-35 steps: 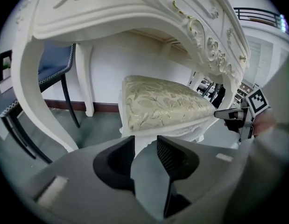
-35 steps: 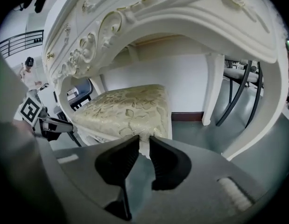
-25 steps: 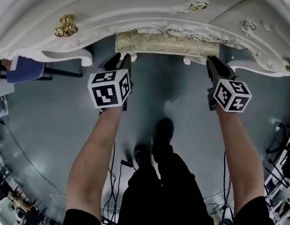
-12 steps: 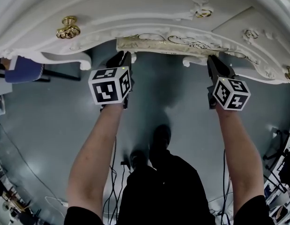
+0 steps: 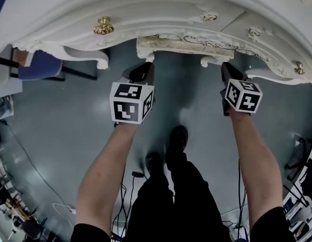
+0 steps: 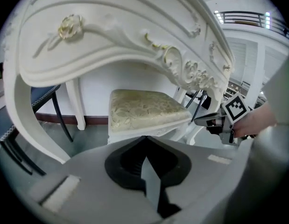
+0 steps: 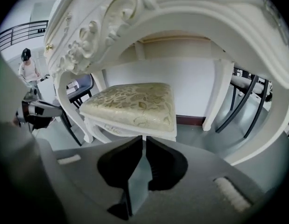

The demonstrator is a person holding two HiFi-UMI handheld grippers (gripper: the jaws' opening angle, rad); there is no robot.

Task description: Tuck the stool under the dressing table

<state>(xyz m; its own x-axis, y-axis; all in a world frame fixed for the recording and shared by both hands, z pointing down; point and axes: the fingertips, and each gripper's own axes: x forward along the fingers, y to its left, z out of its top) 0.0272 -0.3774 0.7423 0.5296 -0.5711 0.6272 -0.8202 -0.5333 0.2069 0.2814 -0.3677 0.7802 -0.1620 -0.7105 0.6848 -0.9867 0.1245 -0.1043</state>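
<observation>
Judging the cream brocade stool [image 5: 186, 41] tucked under the carved white dressing table [image 5: 145, 11] at 12 o'clock, the left gripper [image 6: 145, 141] (jaws together, empty) and the right gripper [image 7: 144, 141], jaws just closing on nothing, should withdraw.

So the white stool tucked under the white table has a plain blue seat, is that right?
No. The stool has a cream seat with a gold leaf pattern, as the right gripper view shows. The rest holds: it is white and tucked under the white table.

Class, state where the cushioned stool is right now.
In the head view the stool sits top centre, almost wholly under the dressing table, between its front legs.
</observation>
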